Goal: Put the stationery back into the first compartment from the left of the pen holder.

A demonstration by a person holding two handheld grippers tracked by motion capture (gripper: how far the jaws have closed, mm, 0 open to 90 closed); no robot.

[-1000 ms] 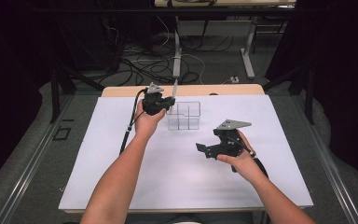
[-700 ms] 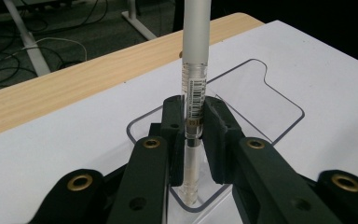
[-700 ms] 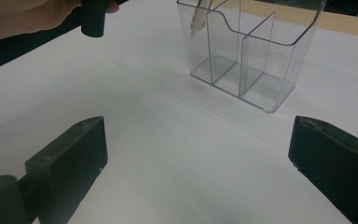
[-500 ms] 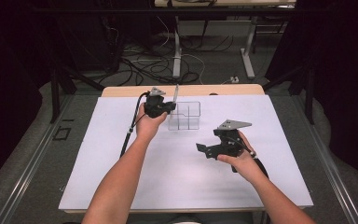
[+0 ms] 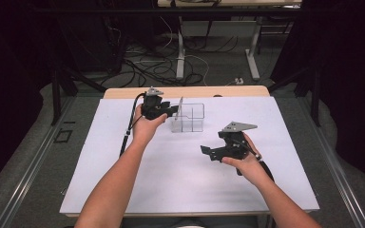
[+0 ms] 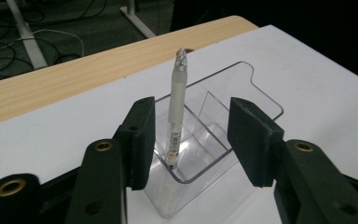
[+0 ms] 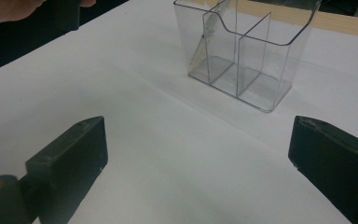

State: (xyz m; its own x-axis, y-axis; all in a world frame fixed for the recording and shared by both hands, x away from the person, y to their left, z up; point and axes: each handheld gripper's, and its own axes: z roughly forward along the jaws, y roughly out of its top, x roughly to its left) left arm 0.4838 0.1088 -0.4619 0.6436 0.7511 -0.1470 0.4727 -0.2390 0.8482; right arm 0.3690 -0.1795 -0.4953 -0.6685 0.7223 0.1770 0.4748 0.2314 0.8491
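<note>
Two tongs are out over the bench, which is covered by a white sheet. The left tongs sit at the near-left corner of a clear organizer, their jaws spread wide and released, with nothing between the pads. A pen stands in the organizer's end compartment, the one nearest those tongs, with its tip down on the floor of the box and its upper end rising above the rim. In the left gripper view the pen appears between the two jaws but lies beyond them, not touching either pad. In the high view the pen leans slightly at the left end of the organizer, just beside the left tongs.

The right tongs hover well apart from the organizer, nearer the person and to the right, held in the right hand. Their jaws are also spread wide and hold nothing; the right gripper view looks along them toward the organizer, whose dividers split it into compartments, with the pen slanting in the left one. The organizer stands upright on the sheet toward the far side of the bench.
</note>
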